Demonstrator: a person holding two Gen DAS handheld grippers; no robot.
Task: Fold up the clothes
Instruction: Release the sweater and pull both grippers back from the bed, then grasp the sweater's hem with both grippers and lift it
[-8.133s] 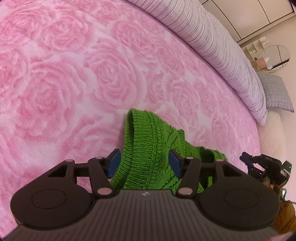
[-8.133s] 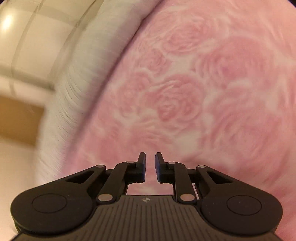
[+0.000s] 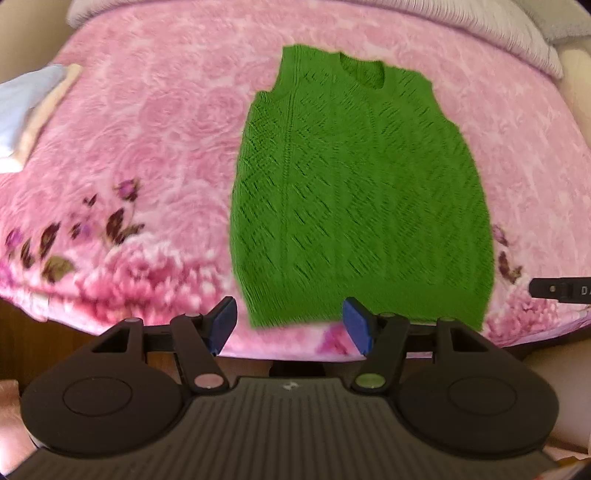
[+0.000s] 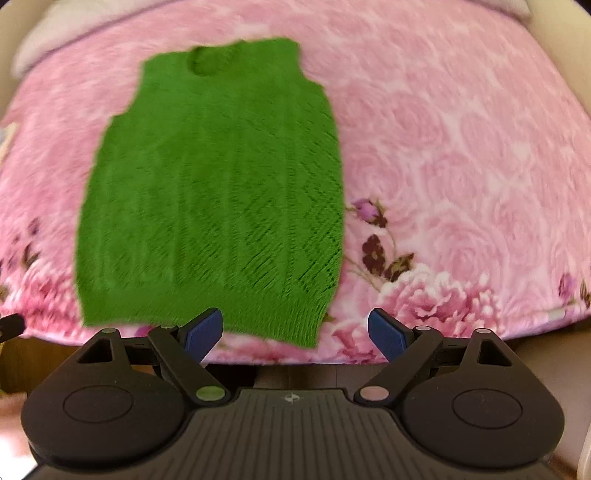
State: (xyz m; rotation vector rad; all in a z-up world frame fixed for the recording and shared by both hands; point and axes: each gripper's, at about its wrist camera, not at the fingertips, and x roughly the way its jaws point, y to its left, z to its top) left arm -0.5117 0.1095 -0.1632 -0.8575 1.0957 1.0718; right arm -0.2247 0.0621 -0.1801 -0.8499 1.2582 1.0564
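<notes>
A green knitted sleeveless vest lies spread flat on the pink rose-patterned bedspread, neck hole at the far end, hem toward me. It also shows in the right wrist view. My left gripper is open and empty, just short of the hem near the vest's left bottom corner. My right gripper is open and empty, just short of the hem near the vest's right bottom corner. Neither gripper touches the vest.
A folded pile of pale blue and cream cloth lies at the bed's far left. Striped grey bedding runs along the far edge. The bed's front edge drops to a wooden floor below my grippers. The other gripper's tip shows at right.
The vest was bunched up between my left fingers; now it lies spread flat. Both grippers have pulled back to the bed's front edge. The right gripper has opened.
</notes>
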